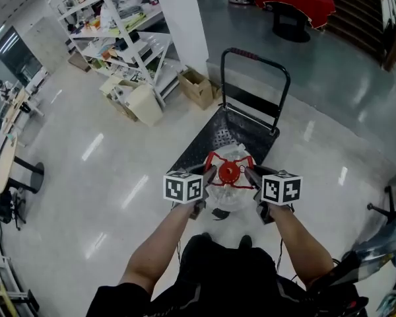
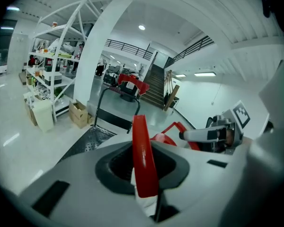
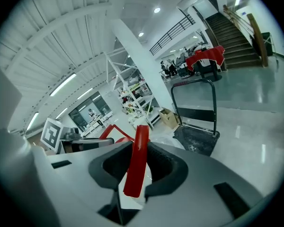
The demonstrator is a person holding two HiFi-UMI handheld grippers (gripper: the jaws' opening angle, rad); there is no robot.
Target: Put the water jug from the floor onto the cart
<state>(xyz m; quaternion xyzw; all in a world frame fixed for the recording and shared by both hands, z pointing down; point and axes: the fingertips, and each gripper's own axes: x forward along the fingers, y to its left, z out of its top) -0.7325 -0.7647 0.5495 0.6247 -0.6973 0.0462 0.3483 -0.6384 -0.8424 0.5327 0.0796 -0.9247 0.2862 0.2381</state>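
My left fingers (image 2: 189,169) are partly closed and clamp a flat bar of the red plastic carrying handle (image 2: 143,145), which runs upright through the dark gap between them. My right fingers (image 3: 180,174) stand a little wider and pinch another bar of the same handle on the opposite side. Both grips look firm, with each bar pressed between the pads.

Hanging from that handle between my two hands is the clear plastic water jug (image 1: 226,197) with its red screw cap (image 1: 229,172) facing up. It appears lifted off the glossy pale floor (image 1: 105,157), just ahead of my shoes and at the near edge of the black flat-deck cart (image 1: 214,134). The cart's tall black push handle (image 1: 256,58) stands at the far end, so the near side is open to me.

I judge the lift is done and the carry is in hand; the jug is not yet over the deck. Next I need to bring both hands forward together, keep the jug level, lower it onto the deck, and only then open my fingers.
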